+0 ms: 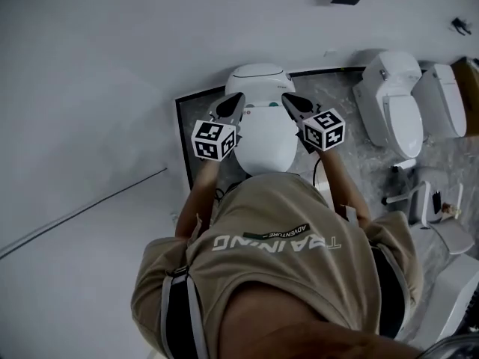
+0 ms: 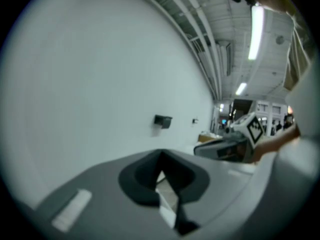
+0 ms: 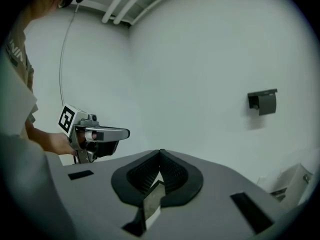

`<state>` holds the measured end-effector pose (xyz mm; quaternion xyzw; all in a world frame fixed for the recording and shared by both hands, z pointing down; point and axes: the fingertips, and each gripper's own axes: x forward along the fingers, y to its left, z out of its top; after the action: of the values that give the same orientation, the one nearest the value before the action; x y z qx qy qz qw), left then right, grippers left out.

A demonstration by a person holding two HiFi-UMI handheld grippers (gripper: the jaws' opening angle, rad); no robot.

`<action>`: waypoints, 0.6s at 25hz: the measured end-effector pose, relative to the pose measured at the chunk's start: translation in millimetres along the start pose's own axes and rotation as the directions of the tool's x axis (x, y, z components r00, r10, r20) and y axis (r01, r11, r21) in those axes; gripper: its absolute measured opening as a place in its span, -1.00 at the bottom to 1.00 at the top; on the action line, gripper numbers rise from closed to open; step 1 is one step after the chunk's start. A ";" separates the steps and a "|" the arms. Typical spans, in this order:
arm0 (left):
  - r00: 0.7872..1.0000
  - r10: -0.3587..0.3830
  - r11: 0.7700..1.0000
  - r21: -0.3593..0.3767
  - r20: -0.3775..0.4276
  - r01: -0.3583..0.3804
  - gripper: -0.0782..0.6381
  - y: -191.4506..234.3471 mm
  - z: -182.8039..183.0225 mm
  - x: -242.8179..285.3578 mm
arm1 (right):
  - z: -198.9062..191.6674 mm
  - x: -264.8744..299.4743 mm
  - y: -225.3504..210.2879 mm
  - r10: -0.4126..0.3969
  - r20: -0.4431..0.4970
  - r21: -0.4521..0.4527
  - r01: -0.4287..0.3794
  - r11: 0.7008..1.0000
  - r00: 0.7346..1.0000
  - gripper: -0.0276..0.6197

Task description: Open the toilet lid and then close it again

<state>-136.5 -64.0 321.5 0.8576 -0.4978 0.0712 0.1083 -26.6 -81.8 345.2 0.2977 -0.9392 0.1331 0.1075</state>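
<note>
L gripper, R gripper, fingers together, both over toilet lid

The right gripper has its ribbed black fingers pressed together with nothing between them, pointing at a plain white wall. A small black wall-mounted box hangs at the right. At the left, a hand holds the left gripper, whose black-and-white marker cube faces the camera.
</note>
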 end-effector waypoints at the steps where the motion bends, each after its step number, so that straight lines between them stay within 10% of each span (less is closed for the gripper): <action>1: 1.000 0.009 1.000 0.014 0.030 -0.009 -0.77 2.4 15.3 -2.6 | 15.0 0.7 2.2 0.005 0.024 -0.023 -0.004 1.000 1.000 -0.87; 15: 0.961 0.099 0.975 0.167 0.257 -0.145 -0.77 22.5 143.1 -37.8 | 158.3 -39.9 38.5 -0.032 0.347 -0.249 0.125 0.960 0.937 -0.87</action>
<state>-172.7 -79.8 177.1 0.8337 -0.5506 0.0160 -0.0388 -36.8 -80.0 177.8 0.3365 -0.9401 -0.0525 -0.0115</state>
